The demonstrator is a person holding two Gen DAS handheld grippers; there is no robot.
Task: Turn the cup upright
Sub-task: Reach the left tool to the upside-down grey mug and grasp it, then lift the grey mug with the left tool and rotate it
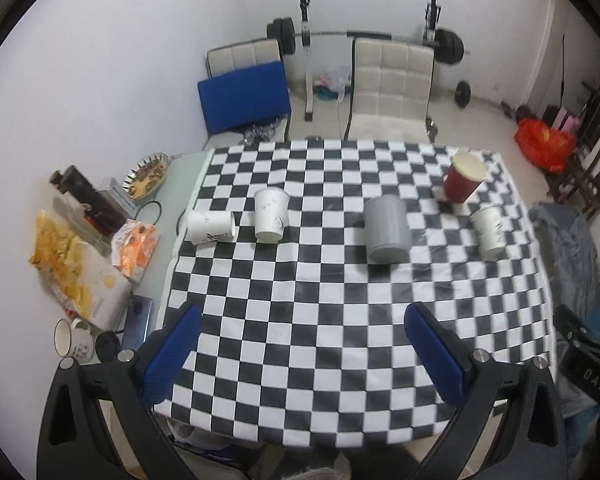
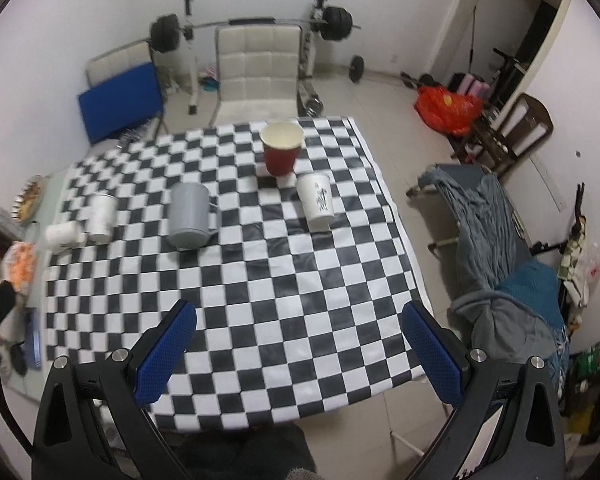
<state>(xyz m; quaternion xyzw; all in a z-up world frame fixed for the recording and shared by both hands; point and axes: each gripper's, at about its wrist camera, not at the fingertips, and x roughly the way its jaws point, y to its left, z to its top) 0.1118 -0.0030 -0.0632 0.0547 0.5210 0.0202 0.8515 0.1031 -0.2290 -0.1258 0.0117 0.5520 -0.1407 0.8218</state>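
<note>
Nothing's flipped yet: the white paper cup lying on its side (image 1: 211, 227) sits untouched, both grippers' fingers spread wide, holding nothing.

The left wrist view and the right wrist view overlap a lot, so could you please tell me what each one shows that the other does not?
Only the left wrist view shows the bag of chips and the enamel mug beside the checkered cloth. Only the right wrist view shows the grey garment draped over a cot and the wooden chair. Both share the checkered cloth, the red cup standing upright, the grey mug, three white paper cups, one lying on its side, and the barbell rack. Each gripper's jaws are open and empty.
</note>
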